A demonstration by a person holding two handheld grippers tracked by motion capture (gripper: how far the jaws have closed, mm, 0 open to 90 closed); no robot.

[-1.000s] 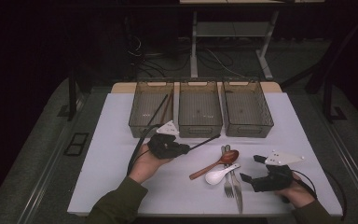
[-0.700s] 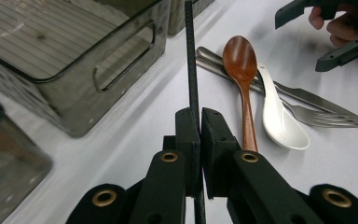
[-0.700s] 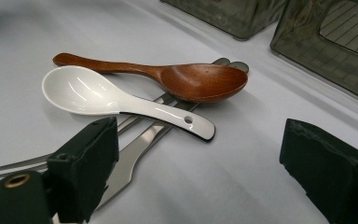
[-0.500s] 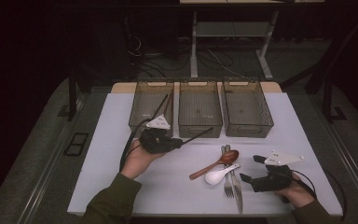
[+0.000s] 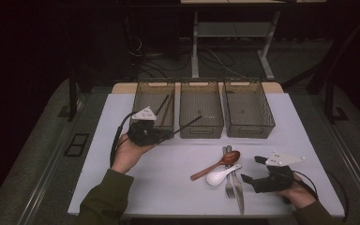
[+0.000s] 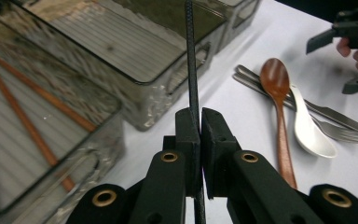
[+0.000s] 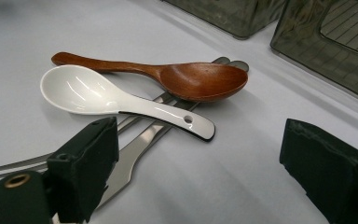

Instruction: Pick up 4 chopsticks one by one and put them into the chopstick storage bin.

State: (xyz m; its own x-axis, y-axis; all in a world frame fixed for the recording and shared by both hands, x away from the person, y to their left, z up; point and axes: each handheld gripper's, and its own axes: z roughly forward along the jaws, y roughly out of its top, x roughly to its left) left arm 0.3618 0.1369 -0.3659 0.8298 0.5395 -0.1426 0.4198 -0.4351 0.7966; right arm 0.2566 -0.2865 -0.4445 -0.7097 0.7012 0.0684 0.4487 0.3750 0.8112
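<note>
From the high view, the left gripper [image 5: 161,135] hangs just in front of the left bin [image 5: 153,104], its jaws pinched on a thin black chopstick [image 5: 187,124] that slants up and to the right, its far tip over the front of the middle bin [image 5: 201,108]. Other chopsticks [image 5: 165,108] — one brown, one dark — already lie in the left bin. The right gripper [image 5: 253,169] rests on the white table [image 5: 168,187] near the right front edge, jaws spread, just beside a pile of cutlery.

In the left gripper view, the two black jaws are pressed together on the chopstick [image 6: 192,70], which rises straight up between the pads. It looks light, stiff and narrow, with a finely textured surface that should give the pads some bite. The grip sits toward one end, so the long free part could swing or pivot — a hold nearer the middle would likely steady it. Brown chopsticks [image 6: 32,105] lie in the bin at left.

In the right gripper view, the jaws stand wide apart with nothing between them. Ahead lie a wooden spoon [image 7: 168,74] and a white ceramic spoon [image 7: 116,100] across a fork and knife [image 7: 135,149]. The ceramic one looks glossy, probably slippery and breakable; its flat handle seems the safest place to pinch.
</note>
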